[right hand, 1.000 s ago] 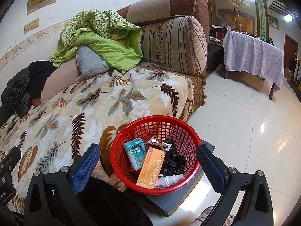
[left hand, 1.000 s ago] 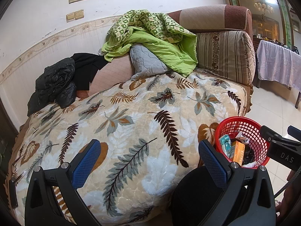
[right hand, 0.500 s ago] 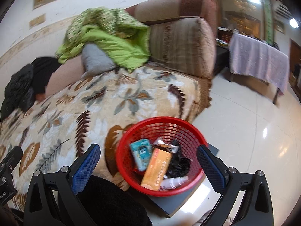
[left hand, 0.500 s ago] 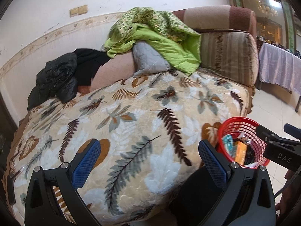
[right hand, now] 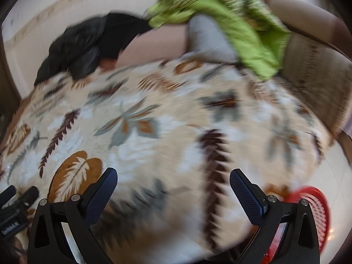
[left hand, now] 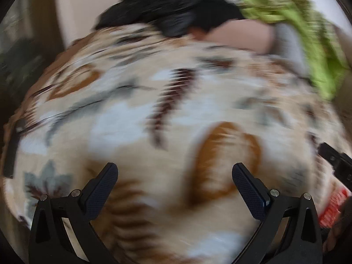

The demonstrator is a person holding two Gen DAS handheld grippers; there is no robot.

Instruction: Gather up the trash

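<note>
Both views are smeared with blur. My left gripper (left hand: 175, 173) hangs over a leaf-print blanket (left hand: 154, 114) on a sofa, its blue-padded fingers (left hand: 101, 189) spread wide apart with nothing between them. My right gripper (right hand: 173, 180) hangs over the same blanket (right hand: 154, 121), its fingers (right hand: 100, 194) also released and empty. The red trash basket (right hand: 316, 211) sits low at the right edge of the right wrist view, beside the blanket's edge and partly hidden behind my right finger; its contents are too blurred to tell. In the left wrist view only a red sliver of the basket (left hand: 332, 206) shows at the lower right. Behind the blanket lie a black jacket (right hand: 88, 46) and a crumpled green quilt (right hand: 231, 17) over a grey cushion (right hand: 209, 37).
</note>
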